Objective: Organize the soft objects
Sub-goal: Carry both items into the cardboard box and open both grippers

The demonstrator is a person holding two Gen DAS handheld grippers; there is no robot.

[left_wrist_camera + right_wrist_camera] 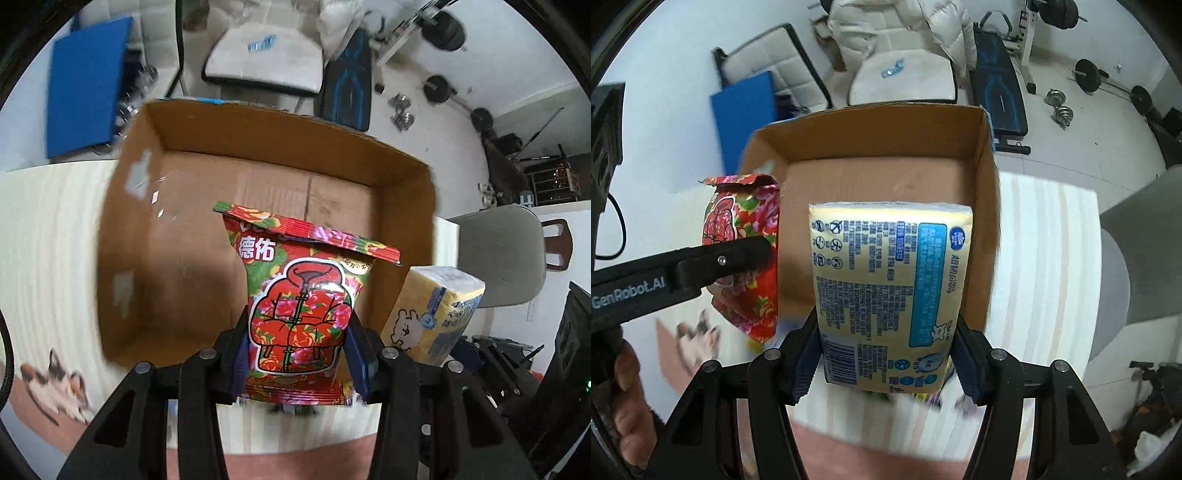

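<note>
The left tool (297,354) is pinching a light, crinkly floral wipes pack (299,306) at its lower sides; the right tool (888,354) is squeezing a soft, compressible yellow tissue pack (886,291) near its base.

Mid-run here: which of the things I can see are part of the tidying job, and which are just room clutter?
Job: red floral pack in left gripper; yellow tissue pack in right gripper; cardboard box.

Clutter: blue mat, dumbbells, grey chair.

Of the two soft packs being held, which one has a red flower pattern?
The floral pack, held in the left gripper. The other, the yellow tissue pack in the right gripper, has blue print and no flowers.
</note>
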